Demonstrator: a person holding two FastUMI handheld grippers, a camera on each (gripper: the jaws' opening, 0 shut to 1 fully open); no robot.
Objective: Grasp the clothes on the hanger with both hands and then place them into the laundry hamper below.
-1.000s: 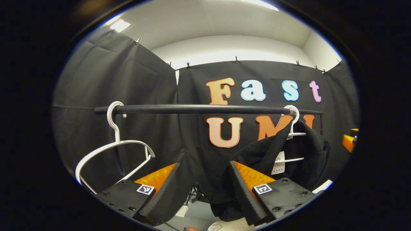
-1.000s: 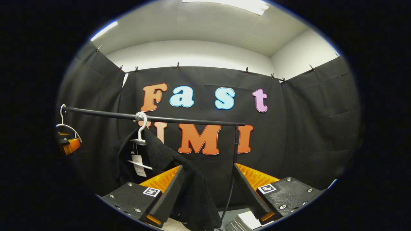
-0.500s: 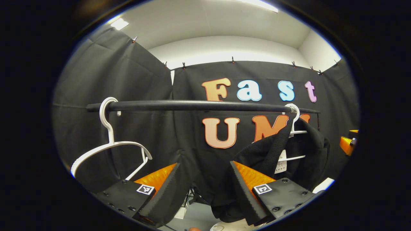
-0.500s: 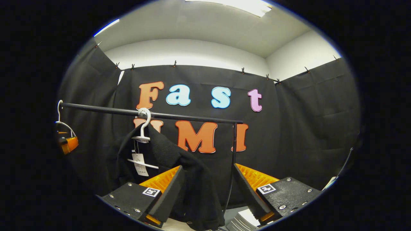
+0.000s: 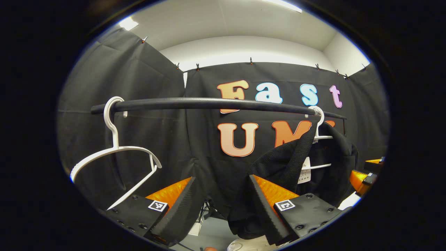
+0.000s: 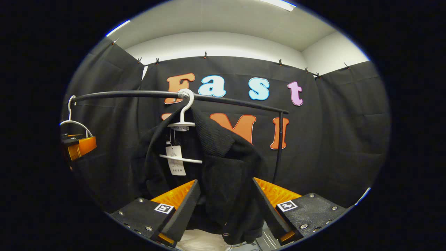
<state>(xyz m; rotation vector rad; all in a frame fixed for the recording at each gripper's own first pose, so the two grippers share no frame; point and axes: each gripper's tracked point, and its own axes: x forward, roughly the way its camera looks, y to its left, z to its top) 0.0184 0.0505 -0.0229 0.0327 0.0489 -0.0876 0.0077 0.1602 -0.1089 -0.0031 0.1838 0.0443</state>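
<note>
1. Right gripper view has changed most over the last second: the black garment (image 6: 223,164) sat off to the left of the fingers, and now it hangs squarely ahead of the right gripper (image 6: 224,212) and looks larger, so that hand has swung round and closed in on it.
2. Left gripper view has shifted less; the rail (image 5: 209,103) has risen a little in the picture and looms closer, so the left gripper (image 5: 223,209) is creeping forward too.
3. Both tools have their fingers spread wide apart, with nothing between them. I judge that the approach is nearly over on the right side and the grasp has yet to come.
4. The garment hangs on its white hanger (image 6: 184,115) from the rail (image 6: 223,99), near the rail's upright post.
5. Left gripper view gives what the other lacks a clear look at: a bare white hanger (image 5: 115,153) close by at the rail's near end, and the garment (image 5: 299,174) seen from its side, ahead and to the right of the fingers.
6. Right gripper view shows the open front of the garment, a paper tag (image 6: 175,159) dangling inside it, and the left gripper (image 6: 78,146) far off at the rail's other end.
7. Something pale sits below the garment; whether it is the hamper I cannot tell.
</note>
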